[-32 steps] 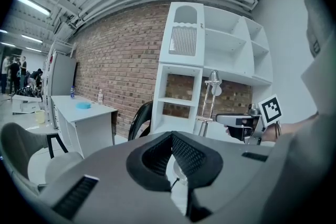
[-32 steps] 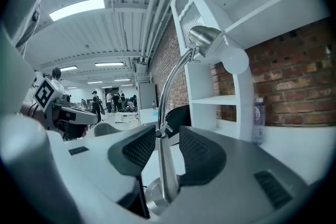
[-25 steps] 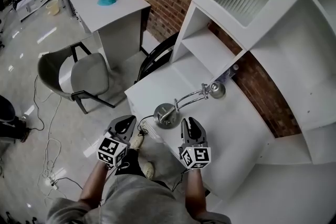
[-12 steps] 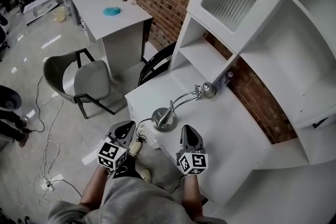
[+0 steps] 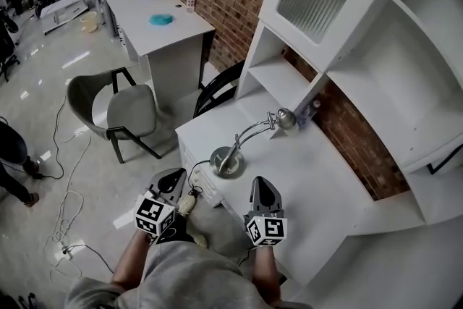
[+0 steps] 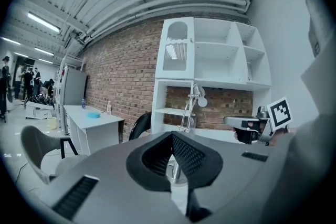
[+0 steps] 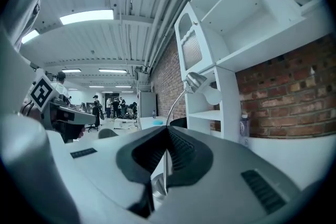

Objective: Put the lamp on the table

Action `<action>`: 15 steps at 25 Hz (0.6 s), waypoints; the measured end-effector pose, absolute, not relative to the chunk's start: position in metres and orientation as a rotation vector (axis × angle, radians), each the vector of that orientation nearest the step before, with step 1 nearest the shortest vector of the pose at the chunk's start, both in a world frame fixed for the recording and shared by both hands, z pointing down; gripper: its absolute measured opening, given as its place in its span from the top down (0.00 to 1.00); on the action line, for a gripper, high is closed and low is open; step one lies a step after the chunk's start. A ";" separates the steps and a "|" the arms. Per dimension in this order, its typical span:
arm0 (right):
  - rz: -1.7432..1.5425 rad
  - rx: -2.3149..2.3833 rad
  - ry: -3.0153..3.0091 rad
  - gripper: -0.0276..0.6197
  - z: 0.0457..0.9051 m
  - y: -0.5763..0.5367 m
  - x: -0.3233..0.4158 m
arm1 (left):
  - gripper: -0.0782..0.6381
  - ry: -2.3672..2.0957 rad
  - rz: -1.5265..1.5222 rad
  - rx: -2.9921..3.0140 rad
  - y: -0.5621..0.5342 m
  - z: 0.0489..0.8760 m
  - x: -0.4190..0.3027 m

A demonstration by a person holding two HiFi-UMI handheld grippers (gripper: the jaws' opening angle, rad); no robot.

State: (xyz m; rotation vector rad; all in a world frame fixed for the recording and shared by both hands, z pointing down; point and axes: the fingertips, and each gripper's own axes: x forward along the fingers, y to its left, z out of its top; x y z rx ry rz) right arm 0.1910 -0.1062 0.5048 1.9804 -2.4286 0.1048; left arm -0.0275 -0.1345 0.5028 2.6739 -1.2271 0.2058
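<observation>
My right gripper [image 5: 262, 183], lower centre, has just pinched fully together on nothing. The left gripper [image 5: 172, 176] looks closed too, I think. The lamp [image 5: 228, 160] stands mid-frame on the white table [image 5: 318, 184], apart from both.

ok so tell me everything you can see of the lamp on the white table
The lamp is a silvery, metal-looking desk lamp: a round flat base, a thin stem that rises and curves over, and a small dome-shaped head at its end. It stands upright on the white table, near its front edge, with the head reaching toward the shelf unit. Only the tabletop seems to touch it.
</observation>
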 end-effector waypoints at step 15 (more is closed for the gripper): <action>0.068 1.959 -2.447 0.92 0.502 -0.058 0.188 | 0.89 -1.261 0.188 2.678 -0.098 0.497 -0.033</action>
